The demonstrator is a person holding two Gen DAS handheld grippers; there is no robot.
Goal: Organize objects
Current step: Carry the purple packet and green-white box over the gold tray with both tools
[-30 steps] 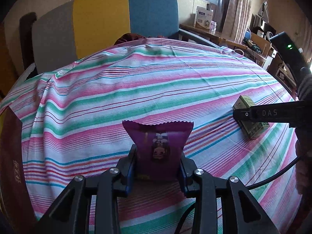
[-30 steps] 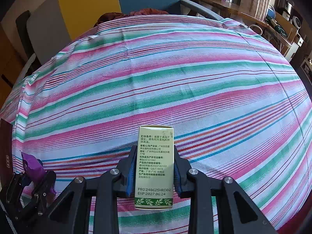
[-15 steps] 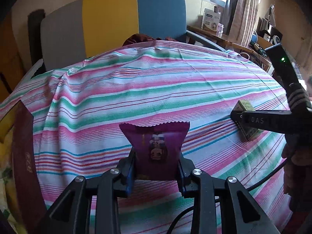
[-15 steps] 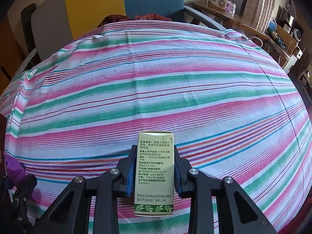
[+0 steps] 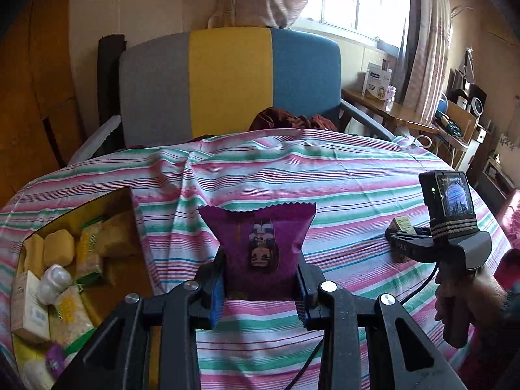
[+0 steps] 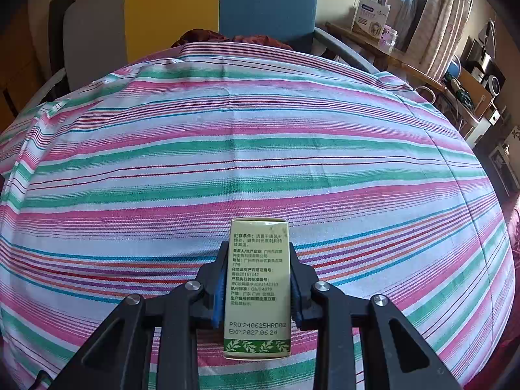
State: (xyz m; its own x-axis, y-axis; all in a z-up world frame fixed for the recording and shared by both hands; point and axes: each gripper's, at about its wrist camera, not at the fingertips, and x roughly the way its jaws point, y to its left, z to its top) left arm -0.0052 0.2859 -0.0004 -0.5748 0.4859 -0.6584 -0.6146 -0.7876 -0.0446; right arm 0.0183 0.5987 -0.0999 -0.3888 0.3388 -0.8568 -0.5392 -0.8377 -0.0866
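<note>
the purple snack packet point(image 5: 260, 247) stands pinched between the left gripper point(image 5: 260, 289) jaws, crimped edge up and away, while the green carton point(image 6: 256, 286) lies lengthwise in the right gripper point(image 6: 256, 292), clamped at its sides, long axis pointing forward. both look mid-carry; next, i'd guess, swing the packet to the open box point(image 5: 126, 195) left of the jaws and release.

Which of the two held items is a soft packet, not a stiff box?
The purple packet in the left gripper: crinkled, zigzag top edge. The right gripper holds a flat-sided green box.
</note>
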